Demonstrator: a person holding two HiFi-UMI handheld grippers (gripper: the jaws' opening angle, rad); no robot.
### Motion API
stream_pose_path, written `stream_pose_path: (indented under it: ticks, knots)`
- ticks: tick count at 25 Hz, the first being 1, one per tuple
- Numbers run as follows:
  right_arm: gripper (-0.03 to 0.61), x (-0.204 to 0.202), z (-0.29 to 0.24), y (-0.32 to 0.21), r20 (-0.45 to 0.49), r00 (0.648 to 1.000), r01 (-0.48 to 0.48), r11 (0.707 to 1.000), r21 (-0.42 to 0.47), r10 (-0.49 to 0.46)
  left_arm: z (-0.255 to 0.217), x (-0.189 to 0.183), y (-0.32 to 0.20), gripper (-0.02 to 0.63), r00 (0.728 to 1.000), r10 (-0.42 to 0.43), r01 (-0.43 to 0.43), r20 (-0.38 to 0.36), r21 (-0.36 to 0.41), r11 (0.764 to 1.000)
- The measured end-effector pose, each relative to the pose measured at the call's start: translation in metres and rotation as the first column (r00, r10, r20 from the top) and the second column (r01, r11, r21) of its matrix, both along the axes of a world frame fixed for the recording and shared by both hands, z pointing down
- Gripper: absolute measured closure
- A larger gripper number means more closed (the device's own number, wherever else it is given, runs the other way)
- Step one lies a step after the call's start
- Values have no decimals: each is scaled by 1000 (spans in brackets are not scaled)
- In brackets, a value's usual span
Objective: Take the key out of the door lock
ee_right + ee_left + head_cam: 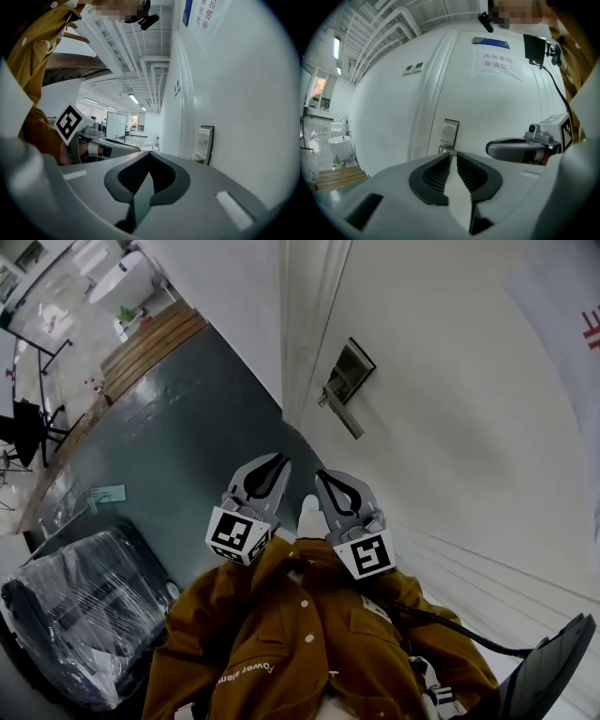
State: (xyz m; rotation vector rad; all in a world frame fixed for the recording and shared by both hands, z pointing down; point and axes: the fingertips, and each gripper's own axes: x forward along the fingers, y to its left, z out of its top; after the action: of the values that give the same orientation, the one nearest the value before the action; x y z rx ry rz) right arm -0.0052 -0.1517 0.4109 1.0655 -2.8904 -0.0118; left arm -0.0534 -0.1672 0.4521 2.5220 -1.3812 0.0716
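Steel lock plate (351, 368) (beside door frame (305, 324))

Lock plate (347, 381), far on the door: whether a key sits in it is too small to tell. In the left gripper view its lower end is hidden behind the fingers of the left gripper (451, 154). In the right gripper view the right gripper (149, 153) covers its foot, and the door sign (206, 14) is cut off at the top edge. Near left, the wrapped chair (75, 615) runs off the edge.

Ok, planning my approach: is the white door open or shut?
Shut: the white door sits flush in its frame; no gap shows along its edge.
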Motion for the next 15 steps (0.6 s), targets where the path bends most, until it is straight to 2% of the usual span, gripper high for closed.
stream_pose_path:
  ticks: [3,5,7,10,12,15]
  knots:
    - [572,-3,6,-16,-12,1000,-7,1000,0,7,14,-1,-31,537,995,14,-18,-99,-45,999]
    - [572,-4,5,-21,-29,999,-19,1000,5,19,26,-2,-50,535,973,13,-34,-229,-89,995]
    - [572,-4,-2,-25,-20,999,-48,999,6,48,41,-2,-74,528,922,4,-69,-387,-153,986]
    - [572,1,0,-29,-41,996,-82,997,2,82,75,2,-114,515,819,-56,-110,-571,-253,961]
    - [572,6,0,-31,-44,994,-101,995,2,101,98,9,-135,515,770,-97,-138,-631,-313,940]
    - [572,11,-3,-36,-46,992,-115,993,25,116,127,22,-154,515,725,-125,-191,-678,-371,909]
